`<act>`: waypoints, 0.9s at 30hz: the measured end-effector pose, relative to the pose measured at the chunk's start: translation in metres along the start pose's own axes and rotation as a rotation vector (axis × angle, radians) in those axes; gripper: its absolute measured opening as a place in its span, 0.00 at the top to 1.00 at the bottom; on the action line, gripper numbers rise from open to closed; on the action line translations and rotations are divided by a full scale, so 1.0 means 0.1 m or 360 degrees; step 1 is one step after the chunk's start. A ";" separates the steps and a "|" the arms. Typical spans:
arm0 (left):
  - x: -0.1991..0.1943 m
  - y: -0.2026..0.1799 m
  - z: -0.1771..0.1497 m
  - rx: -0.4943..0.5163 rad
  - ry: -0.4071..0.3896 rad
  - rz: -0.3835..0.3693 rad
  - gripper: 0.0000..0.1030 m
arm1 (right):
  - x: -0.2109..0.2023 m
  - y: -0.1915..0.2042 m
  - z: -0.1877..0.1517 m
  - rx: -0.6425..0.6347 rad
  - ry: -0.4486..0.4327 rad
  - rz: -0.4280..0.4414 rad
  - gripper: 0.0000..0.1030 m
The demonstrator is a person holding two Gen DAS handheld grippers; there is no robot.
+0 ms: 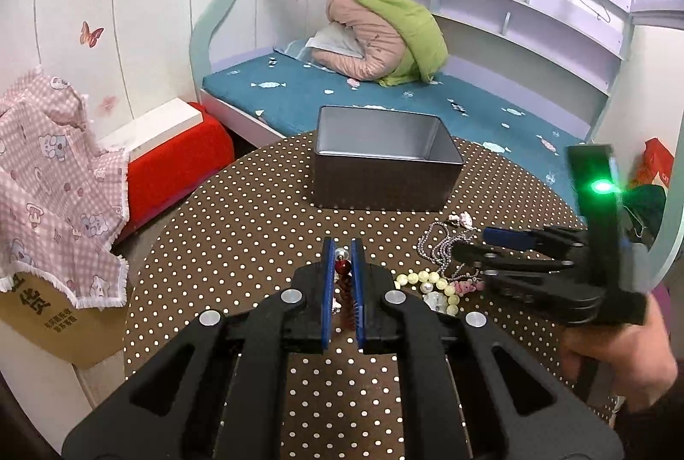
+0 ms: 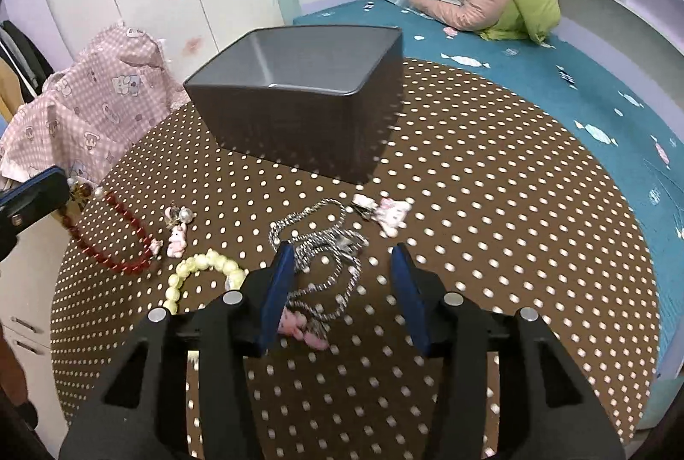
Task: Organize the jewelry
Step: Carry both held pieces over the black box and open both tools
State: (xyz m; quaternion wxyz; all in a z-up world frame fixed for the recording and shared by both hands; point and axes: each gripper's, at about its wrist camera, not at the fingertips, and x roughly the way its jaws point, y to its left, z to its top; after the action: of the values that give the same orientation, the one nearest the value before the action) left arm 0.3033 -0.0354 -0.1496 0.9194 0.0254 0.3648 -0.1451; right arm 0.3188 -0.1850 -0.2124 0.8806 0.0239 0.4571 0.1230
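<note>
Holding the red bead necklace (image 1: pixel 343 267) tight between its blue pads, the left gripper (image 1: pixel 343 251) sits low in the middle of the left wrist picture. In the right wrist picture the necklace runs from the left edge down toward the middle, so its long line slants across the dotted table (image 2: pixel 470 203), and most of it lies on the cloth. If the left gripper lifts fast, the long tail could drag and catch the pearl bracelet (image 2: pixel 201 267) just beside it.

The right gripper (image 2: pixel 342 267) has its jaws apart, with the silver chain (image 2: pixel 318 246) between them but not pinched, I think; the picture is blurry. The chain is all curled up, so a grab could miss or pull the pink charm (image 2: pixel 299 327) along. The grey tin box (image 2: pixel 299 118), near the top of the picture, looks empty.
</note>
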 end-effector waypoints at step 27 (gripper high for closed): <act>-0.67 -0.05 0.78 0.0113 -0.0301 -0.0065 0.92 | -1.75 0.23 0.90 -0.0323 -0.0566 0.0094 0.87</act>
State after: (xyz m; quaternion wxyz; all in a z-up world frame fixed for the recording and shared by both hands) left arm 0.3076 -0.0351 -0.0466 0.9451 0.0366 0.2715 -0.1784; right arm 0.2903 -0.1982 -0.0164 0.9413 -0.0304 0.2788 0.1880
